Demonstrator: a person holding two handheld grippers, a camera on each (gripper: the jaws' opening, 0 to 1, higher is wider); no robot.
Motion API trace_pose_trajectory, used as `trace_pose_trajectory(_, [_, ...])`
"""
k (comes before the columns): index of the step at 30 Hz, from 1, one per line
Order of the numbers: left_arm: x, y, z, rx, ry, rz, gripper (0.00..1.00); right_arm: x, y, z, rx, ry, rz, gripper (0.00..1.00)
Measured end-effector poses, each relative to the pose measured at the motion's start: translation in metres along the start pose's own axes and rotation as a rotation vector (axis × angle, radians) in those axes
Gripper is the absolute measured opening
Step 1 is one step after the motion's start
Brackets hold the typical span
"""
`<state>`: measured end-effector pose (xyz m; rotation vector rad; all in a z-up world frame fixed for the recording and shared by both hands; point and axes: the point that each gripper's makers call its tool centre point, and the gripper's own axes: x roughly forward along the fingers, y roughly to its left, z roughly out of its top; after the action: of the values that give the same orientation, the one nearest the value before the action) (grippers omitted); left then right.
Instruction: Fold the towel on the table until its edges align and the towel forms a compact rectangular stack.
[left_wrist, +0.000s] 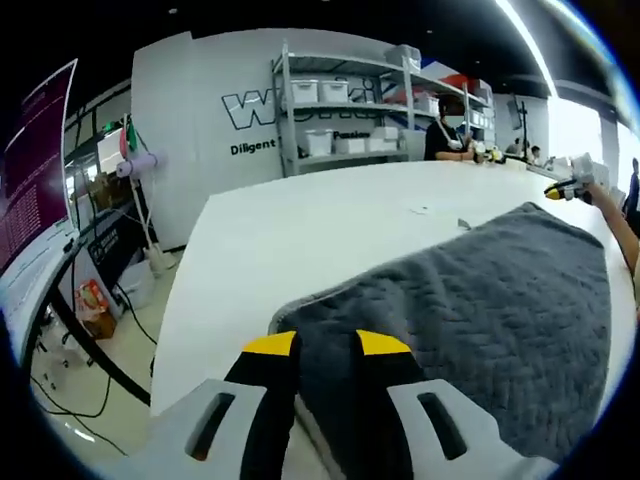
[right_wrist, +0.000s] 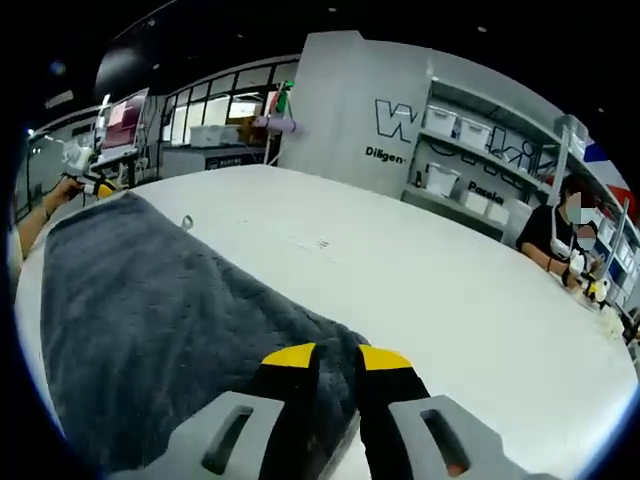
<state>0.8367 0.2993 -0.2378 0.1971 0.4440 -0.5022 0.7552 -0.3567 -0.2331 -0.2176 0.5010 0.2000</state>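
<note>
A dark grey quilted towel (left_wrist: 480, 300) lies flat on the white table (left_wrist: 300, 240). In the left gripper view my left gripper (left_wrist: 326, 344) has its yellow-tipped jaws close together on the towel's near corner. The right gripper (left_wrist: 568, 187), held by a hand, shows small at the towel's far corner. In the right gripper view the towel (right_wrist: 150, 320) spreads to the left, and my right gripper (right_wrist: 338, 357) pinches its near corner the same way. The left gripper (right_wrist: 97, 186) shows at the far left, by the towel's other corner.
A small metal clip (left_wrist: 463, 224) (right_wrist: 187, 222) lies on the table just beyond the towel. A person (right_wrist: 555, 235) sits at the table's far side, with shelves of white bins (left_wrist: 340, 115) behind. The table edge (left_wrist: 175, 330) drops to a floor with cables.
</note>
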Motion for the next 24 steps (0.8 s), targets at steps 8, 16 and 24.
trace_pose_trajectory(8, [0.012,0.009,-0.015,-0.013,0.048,-0.005,0.12,0.030,0.000,-0.021,0.049,0.061,0.027,0.08])
trace_pose_trajectory(16, [0.022,0.020,-0.029,0.021,0.082,0.022,0.03,0.038,-0.011,-0.030,0.091,0.075,0.020,0.00])
trace_pose_trajectory(24, [0.025,0.024,-0.027,0.056,0.074,0.037,0.01,0.046,-0.018,-0.028,0.024,0.073,-0.019,0.00])
